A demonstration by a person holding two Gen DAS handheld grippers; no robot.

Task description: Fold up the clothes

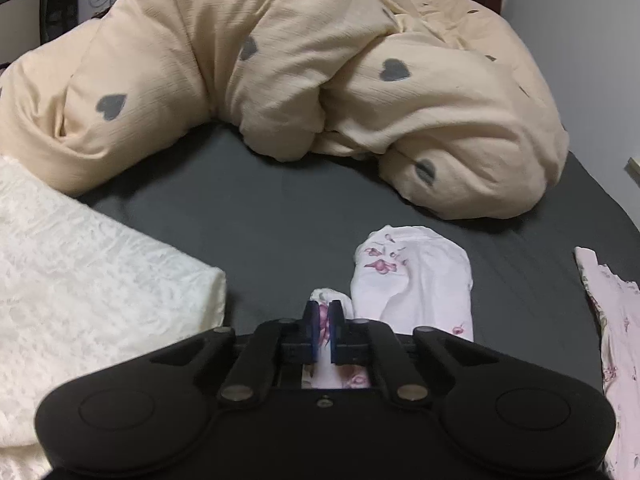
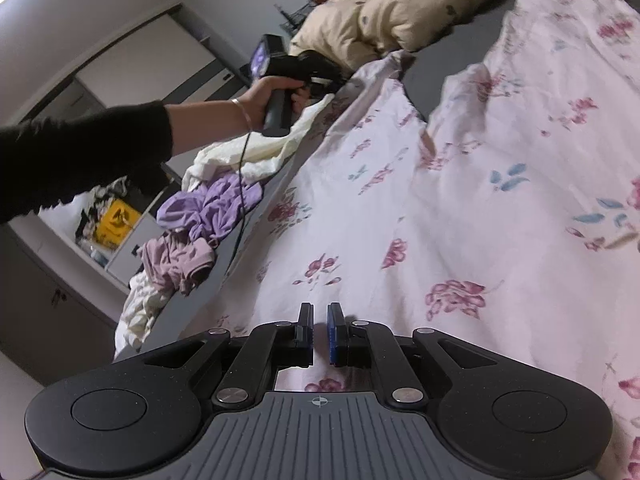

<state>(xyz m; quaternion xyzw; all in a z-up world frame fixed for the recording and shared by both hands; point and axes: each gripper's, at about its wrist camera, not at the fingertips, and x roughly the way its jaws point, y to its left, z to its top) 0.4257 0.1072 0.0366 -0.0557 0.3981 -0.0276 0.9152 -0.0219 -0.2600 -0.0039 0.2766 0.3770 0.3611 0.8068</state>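
Left wrist view, bottom centre: the left claw (image 1: 324,312) is clenched on a fold of the floral garment (image 1: 416,284), white cloth with pink flowers showing between the blue pads. The garment lies on the dark grey bed sheet (image 1: 260,216), rising just right of the claw at lower centre. A textured cream blanket (image 1: 80,280) sits at lower left. A beige duvet with grey hearts (image 1: 300,72) is heaped across the upper frame.

Right wrist view, bottom centre: the right claw (image 2: 320,322) has its pads nearly together with a narrow gap; whether cloth is pinched there cannot be told. The garment spreads across the right half. At mid left lies a purple garment (image 2: 216,204). At upper left, a hand (image 2: 268,96) from a black sleeve (image 2: 80,152) holds the left claw's handle.
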